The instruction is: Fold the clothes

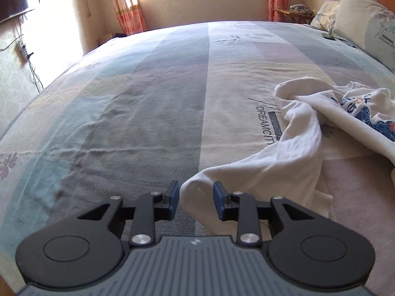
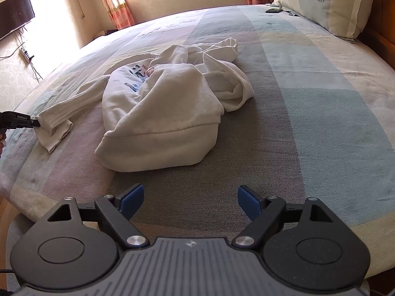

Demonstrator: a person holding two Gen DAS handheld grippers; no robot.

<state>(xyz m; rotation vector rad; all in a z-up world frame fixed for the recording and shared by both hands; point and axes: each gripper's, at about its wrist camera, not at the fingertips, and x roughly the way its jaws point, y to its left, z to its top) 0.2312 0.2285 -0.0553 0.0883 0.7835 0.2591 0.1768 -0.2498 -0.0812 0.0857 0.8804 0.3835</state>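
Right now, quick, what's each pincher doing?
Left gripper: open, fingers either side of the white sweatshirt's sleeve cuff.
Right gripper: open, holding nothing.

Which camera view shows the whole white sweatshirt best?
The right wrist view: the white sweatshirt lies crumpled in full sight, hem, print and both sleeves. The left wrist view shows only its sleeve cuff between the open left tongs and part of the printed front at the right edge.
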